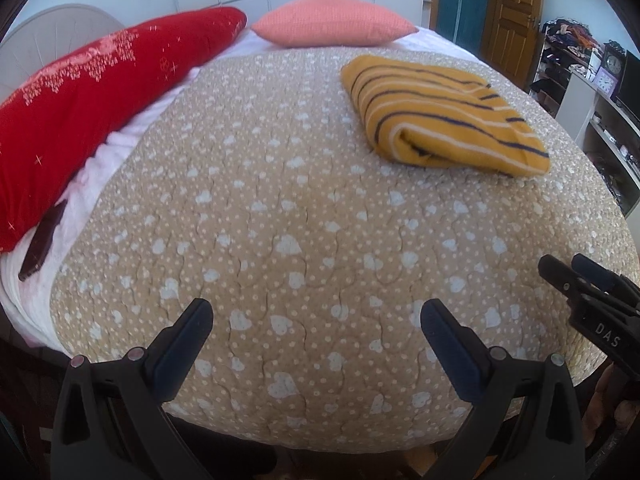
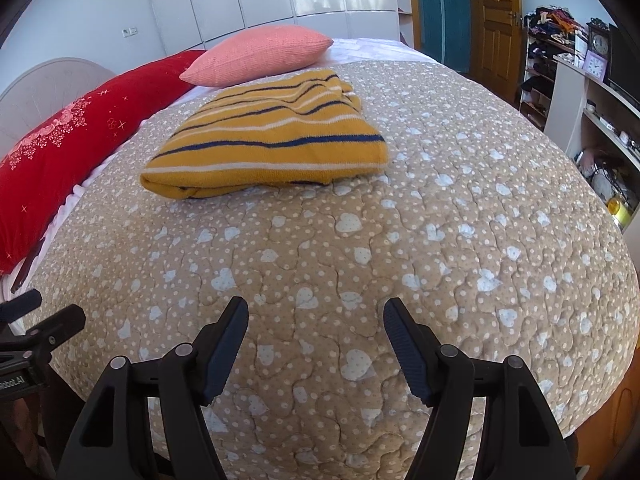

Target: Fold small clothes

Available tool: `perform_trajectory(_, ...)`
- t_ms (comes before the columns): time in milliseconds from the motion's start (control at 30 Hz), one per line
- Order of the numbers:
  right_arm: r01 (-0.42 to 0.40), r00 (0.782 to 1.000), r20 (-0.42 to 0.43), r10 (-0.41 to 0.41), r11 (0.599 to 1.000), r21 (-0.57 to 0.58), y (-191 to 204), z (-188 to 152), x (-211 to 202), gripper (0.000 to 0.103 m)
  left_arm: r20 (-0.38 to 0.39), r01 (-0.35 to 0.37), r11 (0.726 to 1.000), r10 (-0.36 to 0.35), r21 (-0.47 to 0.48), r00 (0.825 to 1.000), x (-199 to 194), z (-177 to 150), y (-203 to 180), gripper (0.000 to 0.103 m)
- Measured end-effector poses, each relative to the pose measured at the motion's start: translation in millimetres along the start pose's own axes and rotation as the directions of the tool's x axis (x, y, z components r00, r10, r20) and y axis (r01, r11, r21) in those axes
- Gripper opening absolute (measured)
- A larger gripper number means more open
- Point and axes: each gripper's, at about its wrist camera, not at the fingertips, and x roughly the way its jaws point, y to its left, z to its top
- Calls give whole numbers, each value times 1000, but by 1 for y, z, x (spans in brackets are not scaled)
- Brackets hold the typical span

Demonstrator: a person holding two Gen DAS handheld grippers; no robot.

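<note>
Left wrist view gives me the whole bed (image 1: 320, 208), its beige heart-print quilt spread flat and bare across the middle and along the near edge. Against the headboard side lies a long red pillow (image 1: 88, 112), and at the far edge sits a pink cushion (image 1: 332, 20). The one garment I can see, a yellow striped sweater (image 1: 440, 112), rests on the quilt toward the far right of the bed, well apart from both tools; it looks already folded into a compact stack with a rolled edge facing me, so I judge this piece done. I see no other loose small clothes on the bed, so what remains, if anything, lies outside these views. My left hand-held gripper (image 1: 316, 320) hangs over the near edge with its jaws spread wide and nothing between them. My right hand-held gripper (image 2: 316, 320) sits beside it, likewise over the near edge, jaws parted and holding nothing.
</note>
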Motion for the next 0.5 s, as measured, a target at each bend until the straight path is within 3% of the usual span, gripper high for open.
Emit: perform_trajectory(500, 4, 1000, -1, -4, 1000, 1, 1, -3, 4, 78, -48, 13, 999, -14, -30, 999, 15, -6, 8, 103)
